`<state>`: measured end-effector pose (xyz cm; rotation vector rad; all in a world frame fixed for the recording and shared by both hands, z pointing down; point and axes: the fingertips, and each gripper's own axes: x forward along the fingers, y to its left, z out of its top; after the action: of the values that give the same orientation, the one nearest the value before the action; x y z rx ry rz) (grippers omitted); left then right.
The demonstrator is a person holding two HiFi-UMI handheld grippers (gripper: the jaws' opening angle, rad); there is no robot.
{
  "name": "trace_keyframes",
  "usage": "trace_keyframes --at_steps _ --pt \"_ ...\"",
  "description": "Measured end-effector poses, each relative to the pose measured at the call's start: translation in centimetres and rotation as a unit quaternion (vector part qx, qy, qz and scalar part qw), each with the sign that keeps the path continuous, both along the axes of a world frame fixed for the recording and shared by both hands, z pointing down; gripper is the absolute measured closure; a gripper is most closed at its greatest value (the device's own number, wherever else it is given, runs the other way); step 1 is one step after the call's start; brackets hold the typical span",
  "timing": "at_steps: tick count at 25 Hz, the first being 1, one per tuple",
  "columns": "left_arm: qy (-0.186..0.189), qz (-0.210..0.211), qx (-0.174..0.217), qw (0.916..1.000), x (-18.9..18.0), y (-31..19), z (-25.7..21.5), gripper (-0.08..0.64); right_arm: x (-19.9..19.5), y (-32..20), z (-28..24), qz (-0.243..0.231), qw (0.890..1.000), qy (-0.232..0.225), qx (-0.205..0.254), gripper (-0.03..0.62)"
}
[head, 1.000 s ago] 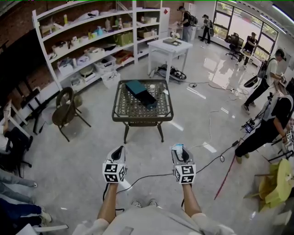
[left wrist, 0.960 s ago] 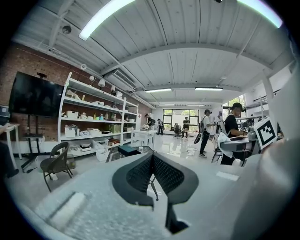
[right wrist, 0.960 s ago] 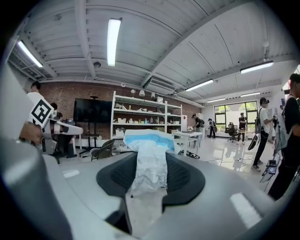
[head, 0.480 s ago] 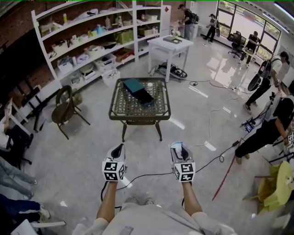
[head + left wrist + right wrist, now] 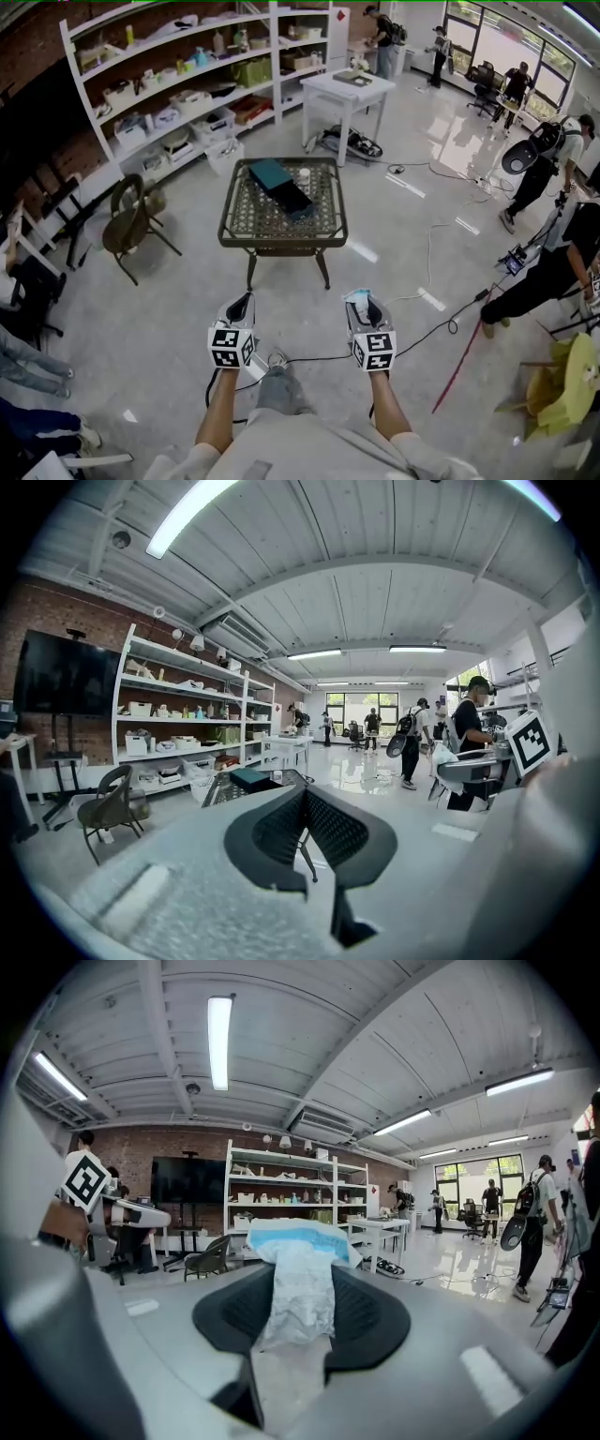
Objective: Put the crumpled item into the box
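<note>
Shelving [image 5: 169, 84], white, stocked, at 10 o'clock. Chair [image 5: 127, 220], dark, at 9 o'clock of the table [image 5: 281, 236]. Left gripper [image 5: 243, 300], low at 7 o'clock: jaws closed tip to tip, nothing between. Table lattice-topped, at 12 o'clock ahead of both grippers, well apart from them. Box [image 5: 281, 186], dark teal, lying on the table top toward its far side. Right gripper [image 5: 361, 301], low at 5 o'clock: jaws clamped on the crumpled item [image 5: 298, 1274], white with a blue end, sticking out past the tips. Cable [image 5: 441, 328], black, on the floor at 4 o'clock. People [image 5: 544, 262] standing at 3 o'clock.
</note>
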<state>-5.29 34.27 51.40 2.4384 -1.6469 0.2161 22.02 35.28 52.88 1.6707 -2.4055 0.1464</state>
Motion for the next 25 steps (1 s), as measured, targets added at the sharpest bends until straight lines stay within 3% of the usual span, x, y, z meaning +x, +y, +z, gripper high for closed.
trace_keyframes --at_steps 9,25 --pt "0.015 0.006 -0.005 0.9999 -0.2 -7.4 1.6 0.554 -1.1 -7.0 0.5 -0.004 1.000 0.023 -0.001 0.431" --pt "0.033 0.033 -0.002 0.9989 -4.6 -28.9 1.0 0.554 -6.0 -27.4 -0.1 0.024 0.999 0.029 -0.005 0.430"
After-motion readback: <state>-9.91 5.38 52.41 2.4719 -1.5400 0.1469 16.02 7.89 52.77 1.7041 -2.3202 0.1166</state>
